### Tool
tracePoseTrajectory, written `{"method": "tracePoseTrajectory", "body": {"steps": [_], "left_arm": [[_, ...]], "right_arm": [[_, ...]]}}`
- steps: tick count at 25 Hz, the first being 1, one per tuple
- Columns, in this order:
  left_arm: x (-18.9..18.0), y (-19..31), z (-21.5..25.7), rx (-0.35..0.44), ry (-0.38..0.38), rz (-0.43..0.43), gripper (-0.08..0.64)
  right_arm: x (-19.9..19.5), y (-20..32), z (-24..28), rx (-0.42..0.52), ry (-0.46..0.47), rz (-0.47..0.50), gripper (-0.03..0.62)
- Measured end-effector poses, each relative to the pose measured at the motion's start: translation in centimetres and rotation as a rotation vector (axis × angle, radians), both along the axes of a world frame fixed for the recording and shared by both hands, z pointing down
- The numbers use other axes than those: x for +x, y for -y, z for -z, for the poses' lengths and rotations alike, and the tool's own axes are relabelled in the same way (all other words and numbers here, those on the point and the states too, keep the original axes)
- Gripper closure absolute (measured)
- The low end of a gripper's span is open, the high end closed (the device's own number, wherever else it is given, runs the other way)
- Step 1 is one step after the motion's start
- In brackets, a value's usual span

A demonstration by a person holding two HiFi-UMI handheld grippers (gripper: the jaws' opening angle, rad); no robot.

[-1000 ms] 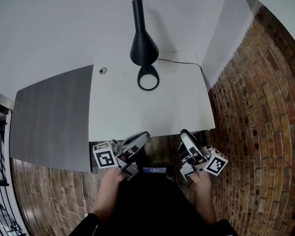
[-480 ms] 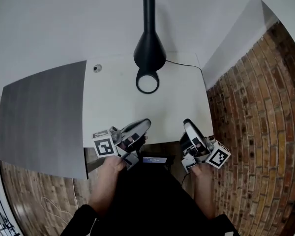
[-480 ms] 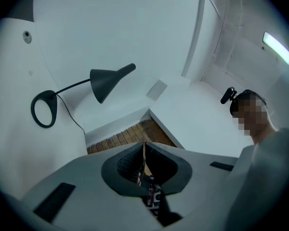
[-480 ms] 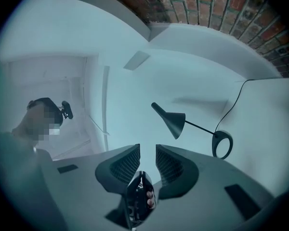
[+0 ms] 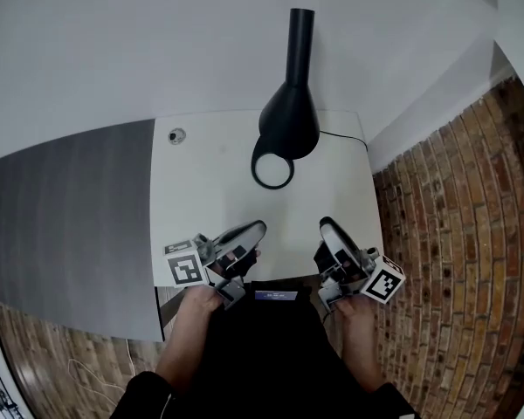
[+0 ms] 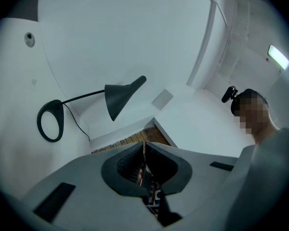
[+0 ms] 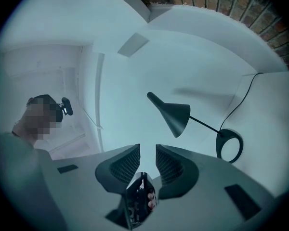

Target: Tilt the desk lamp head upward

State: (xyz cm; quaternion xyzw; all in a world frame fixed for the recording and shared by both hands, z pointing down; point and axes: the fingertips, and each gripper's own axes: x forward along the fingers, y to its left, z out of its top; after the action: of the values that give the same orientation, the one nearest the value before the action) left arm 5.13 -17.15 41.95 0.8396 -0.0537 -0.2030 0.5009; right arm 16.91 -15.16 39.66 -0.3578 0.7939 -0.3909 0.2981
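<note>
**Head view.** A black desk lamp (image 5: 290, 116) stands at the far side of a white desk (image 5: 210, 195). Its ring-shaped base (image 5: 273, 169) lies flat on the top. The cone head sits over the back of that ring, and its narrow neck runs on toward the white wall. A thin black cable (image 5: 342, 135) leaves the lamp to the right. A small round fitting (image 5: 176, 135) sits in the desk top to the lamp's left. Further left of the lamp, a grey panel (image 5: 70, 216) adjoins the desk. To the lamp's right is a brick floor (image 5: 445, 260).

Both tongs are at the near desk edge, well apart from the lamp, with their tips pointing toward it. The left gripper (image 5: 251, 231) is near-left of the lamp, held in the left hand (image 5: 196, 308). The right gripper (image 5: 327, 230) is near-right of it, held in the right hand (image 5: 356, 308).

**Left gripper view.** The jaws are closed, with the pads meeting along a thin line and nothing caught between them. The lamp (image 6: 118, 97) shows above and left of the jaws, untouched. Its ring base is furthest left, and a thin arm joins the base to the cone head.

**Right gripper view.** The jaws stand apart with a clear gap that holds nothing. The lamp (image 7: 173, 114) shows above and right of the jaws, clear of them. Its ring base lies to the right of the head.
</note>
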Motion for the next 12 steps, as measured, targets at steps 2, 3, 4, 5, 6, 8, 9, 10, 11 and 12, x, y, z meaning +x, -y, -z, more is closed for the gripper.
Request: {"method": "tracePoseTrajectory", "body": {"steps": [2, 3, 4, 5, 6, 8, 9, 10, 11, 12], "left_arm": [[-0.4, 0.5, -0.3, -0.007, -0.001, 0.006, 0.549], [-0.6, 0.7, -0.4, -0.011, -0.001, 0.011, 0.549], [-0.7, 1.0, -0.5, -0.015, 0.0, 0.018, 0.549], [-0.7, 1.3, -0.6, -0.018, 0.002, 0.025, 0.549], [-0.8, 1.7, -0.7, -0.02, 0.005, 0.033, 0.549], [-0.8, 2.5, -1.0, -0.023, 0.016, 0.051, 0.549], [-0.7, 2.8, -1.2, -0.025, 0.024, 0.062, 0.549], [-0.6, 3.2, -1.4, -0.026, 0.034, 0.074, 0.549], [-0.4, 3.6, -1.6, -0.028, 0.044, 0.087, 0.549], [-0.2, 4.0, -1.8, -0.032, 0.054, 0.102, 0.549]], "right_arm": [[-0.4, 0.5, -0.3, -0.008, 0.0, 0.005, 0.503], [-0.6, 0.7, -0.4, -0.013, -0.001, 0.01, 0.503], [-0.7, 1.0, -0.6, -0.018, -0.002, 0.017, 0.503], [-0.7, 1.3, -0.7, -0.021, -0.002, 0.024, 0.503], [-0.7, 1.7, -0.9, -0.022, -0.002, 0.031, 0.503], [-0.7, 2.6, -1.1, -0.022, 0.0, 0.05, 0.503], [-0.6, 3.0, -1.3, -0.023, 0.003, 0.062, 0.503], [-0.5, 3.6, -1.6, -0.025, 0.008, 0.074, 0.503], [-0.3, 4.1, -1.8, -0.028, 0.015, 0.088, 0.503], [-0.1, 4.6, -2.0, -0.032, 0.022, 0.102, 0.503]]}}
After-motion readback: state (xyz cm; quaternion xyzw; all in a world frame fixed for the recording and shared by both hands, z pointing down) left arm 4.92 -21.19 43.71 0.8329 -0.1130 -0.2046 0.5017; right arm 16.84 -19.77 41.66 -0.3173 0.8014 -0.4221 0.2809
